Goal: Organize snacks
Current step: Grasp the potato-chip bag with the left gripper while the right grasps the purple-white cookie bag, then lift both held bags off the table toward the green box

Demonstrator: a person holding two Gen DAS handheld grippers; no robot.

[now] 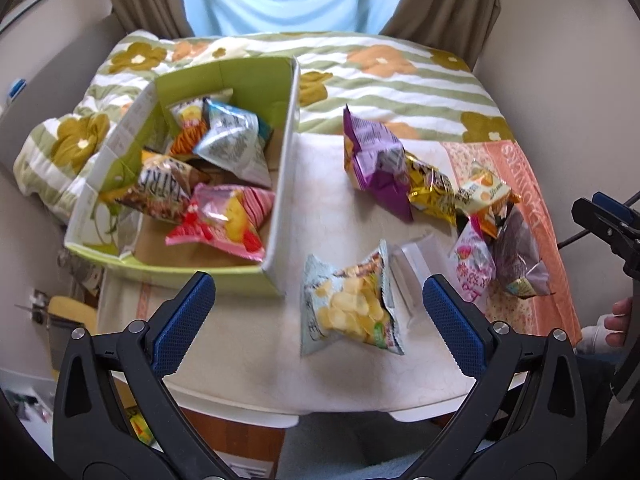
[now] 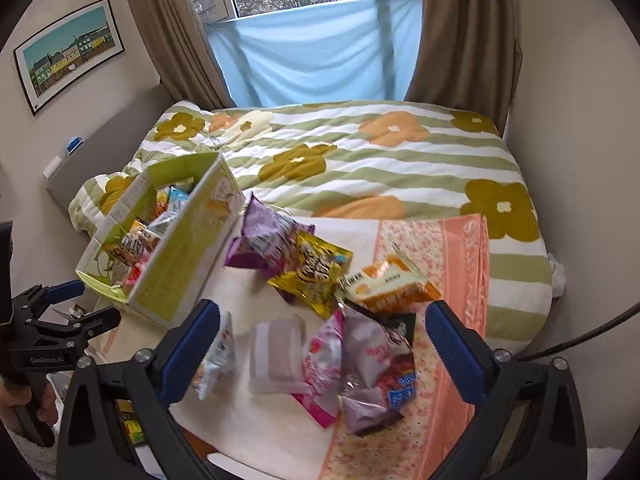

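Directly ahead of left gripper, chip bag, jaws spread, empty

Blurred beyond reading at the table's near edge in the right wrist view: clear packet and pale chip bag. Half hidden behind the green box wall, packets inside. Buried in the near-right pile, dark purple bag. Cut off at the left edge, left gripper.
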